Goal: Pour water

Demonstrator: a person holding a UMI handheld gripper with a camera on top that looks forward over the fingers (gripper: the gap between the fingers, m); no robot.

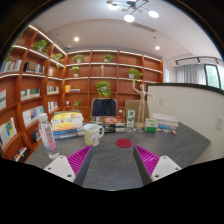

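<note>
Gripper [112, 160] at bottom centre, fingers apart and empty, aimed level across the grey table [175, 140], likely lining up an approach; clear water bottle [46, 133] upright at left, white mug [93, 133] just right of it, both beyond the fingers.

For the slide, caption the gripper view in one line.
Open tool hovers over a grey table, facing a clear bottle and white mug ahead of its fingers, bookshelves beyond.
</note>
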